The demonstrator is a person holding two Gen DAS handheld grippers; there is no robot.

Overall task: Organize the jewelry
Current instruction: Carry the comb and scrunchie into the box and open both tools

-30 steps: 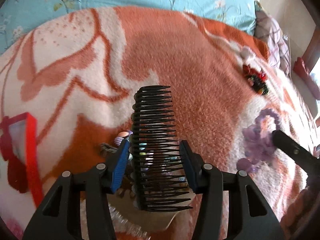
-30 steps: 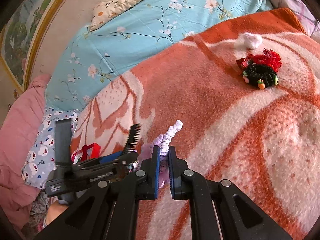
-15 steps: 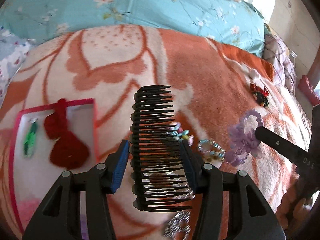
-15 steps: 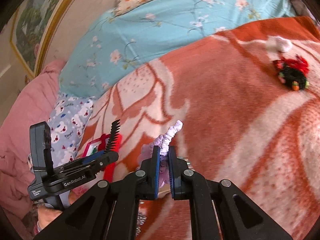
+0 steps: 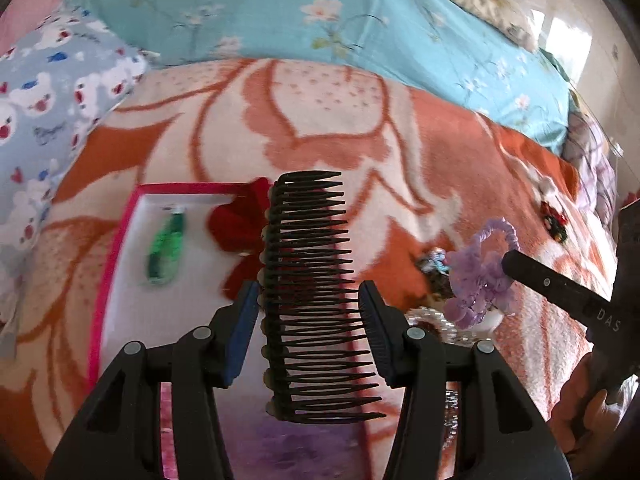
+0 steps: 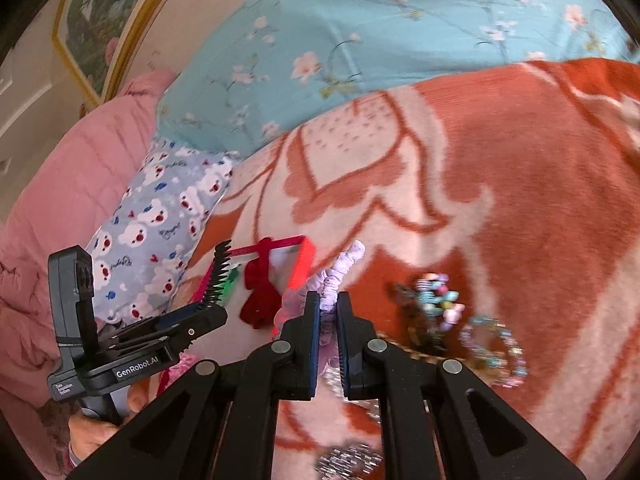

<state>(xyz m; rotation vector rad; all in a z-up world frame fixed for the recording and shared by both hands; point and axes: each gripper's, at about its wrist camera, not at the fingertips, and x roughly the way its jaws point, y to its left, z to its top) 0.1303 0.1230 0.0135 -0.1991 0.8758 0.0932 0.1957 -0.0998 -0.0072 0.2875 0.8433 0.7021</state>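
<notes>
My left gripper point(image 5: 308, 316) is shut on a black hair comb point(image 5: 312, 292) and holds it above a red-rimmed white tray point(image 5: 116, 240). The tray holds a green clip point(image 5: 166, 246) and a red bow point(image 5: 240, 224). My right gripper point(image 6: 328, 316) is shut on a lilac scrunchie point(image 6: 340, 272), which also shows in the left wrist view point(image 5: 480, 276), to the right of the tray point(image 6: 304, 260). The comb shows in the right wrist view point(image 6: 218, 276), held by the left gripper point(image 6: 188, 320).
Beaded bracelets point(image 6: 436, 300) and a bead ring point(image 6: 496, 352) lie on the orange and white blanket point(image 6: 520, 184). A silver sparkly piece point(image 6: 348, 460) lies near me. A black and red scrunchie point(image 5: 554, 220) lies far right. Pillows lie behind.
Both grippers have moved left with their loads. The left one with the comb now hangs over the red-rimmed tray; the right one with the scrunchie is beside the tray.
</notes>
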